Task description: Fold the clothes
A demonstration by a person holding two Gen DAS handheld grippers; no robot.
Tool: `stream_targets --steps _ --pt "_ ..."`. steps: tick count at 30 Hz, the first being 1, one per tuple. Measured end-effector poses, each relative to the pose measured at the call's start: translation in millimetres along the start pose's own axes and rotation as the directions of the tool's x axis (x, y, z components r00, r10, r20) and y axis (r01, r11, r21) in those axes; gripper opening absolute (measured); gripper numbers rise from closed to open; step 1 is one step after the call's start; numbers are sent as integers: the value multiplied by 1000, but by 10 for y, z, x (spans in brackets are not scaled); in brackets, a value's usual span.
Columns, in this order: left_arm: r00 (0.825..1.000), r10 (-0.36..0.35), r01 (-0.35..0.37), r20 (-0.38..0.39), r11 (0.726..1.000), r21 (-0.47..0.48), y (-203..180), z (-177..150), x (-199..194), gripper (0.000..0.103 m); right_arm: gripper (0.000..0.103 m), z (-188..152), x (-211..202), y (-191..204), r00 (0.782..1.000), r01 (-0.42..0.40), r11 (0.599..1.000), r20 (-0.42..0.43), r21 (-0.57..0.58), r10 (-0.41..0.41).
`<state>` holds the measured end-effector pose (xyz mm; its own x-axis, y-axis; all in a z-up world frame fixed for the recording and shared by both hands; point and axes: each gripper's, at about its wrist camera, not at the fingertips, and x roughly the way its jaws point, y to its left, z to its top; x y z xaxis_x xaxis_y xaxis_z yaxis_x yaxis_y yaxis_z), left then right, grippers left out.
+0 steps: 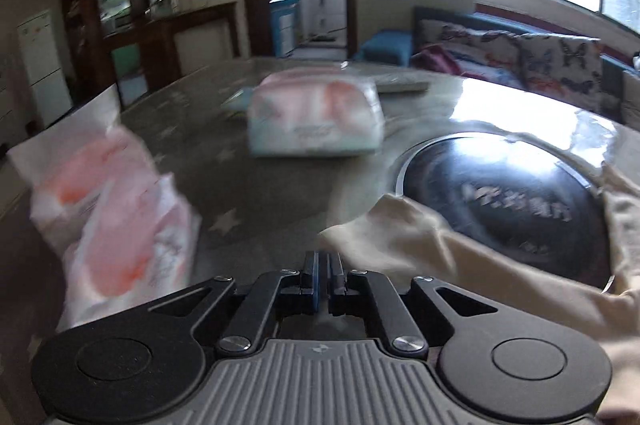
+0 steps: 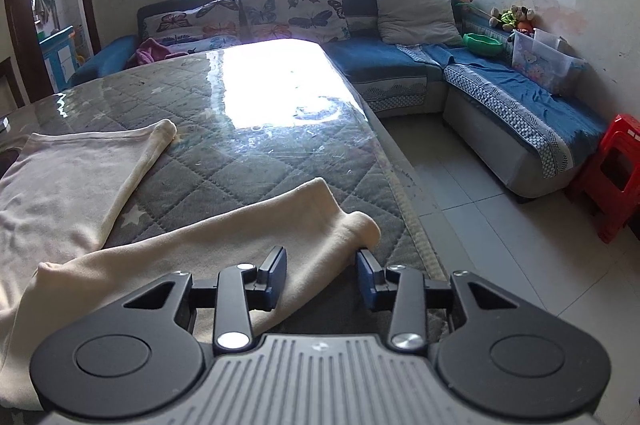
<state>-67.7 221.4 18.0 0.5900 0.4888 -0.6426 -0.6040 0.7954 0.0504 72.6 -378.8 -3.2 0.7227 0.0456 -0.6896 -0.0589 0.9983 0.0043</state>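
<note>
Left gripper [image 1: 323, 279] low and level, jaws pressed together, right gripper [image 2: 322, 275] jaws spread wide apart

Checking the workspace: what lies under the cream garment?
The cream garment lies on the quilted table cover; the left view shows it overlapping a round black cooktop. Anything else beneath is hidden.

soft matt cream garment [image 2: 72, 181], glossy quilted table cover [image 2: 256, 129]

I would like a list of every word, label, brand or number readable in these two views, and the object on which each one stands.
No text can be read for certain.
Black round disc set in the table: light characters across it, too blurred to read.
Tissue pack: small print, blurred.
Pink and white packs: printing smeared by motion.
Storage box on the sofa: a cartoon picture, no legible words.
</note>
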Motion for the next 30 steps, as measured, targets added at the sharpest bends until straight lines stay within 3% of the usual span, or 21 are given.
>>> stream_targets --steps 5,10,14,20,22,24,26,30 --pt "995 -100 100 21 995 13 -63 -65 -189 6 38 17 -83 32 999 1 1000 48 11 -1" --pt "964 -266 264 14 961 88 -445 -18 -216 8 38 36 -45 92 998 -40 999 40 -6 40" --pt "963 -269 267 -13 951 153 -673 -32 -102 9 38 24 25 115 999 -24 999 28 -28 25" --pt "975 -221 220 -10 965 143 -612 -85 -35 9 37 4 80 -11 999 30 999 14 -13 -30" --pt "977 -213 212 -7 967 141 -584 -99 -53 9 30 -7 72 -53 999 38 999 14 -4 -38" --pt "979 -205 203 -4 968 145 -574 -111 -79 9 11 -12 68 -80 999 40 999 17 -1 -40" --pt "982 -189 186 2 967 175 -606 -130 -92 9 7 -4 81 -99 995 97 995 28 -25 -96" --pt "983 -183 178 6 963 200 -634 -170 -142 9 7 45 120 -266 995 99 995 23 -5 -99"
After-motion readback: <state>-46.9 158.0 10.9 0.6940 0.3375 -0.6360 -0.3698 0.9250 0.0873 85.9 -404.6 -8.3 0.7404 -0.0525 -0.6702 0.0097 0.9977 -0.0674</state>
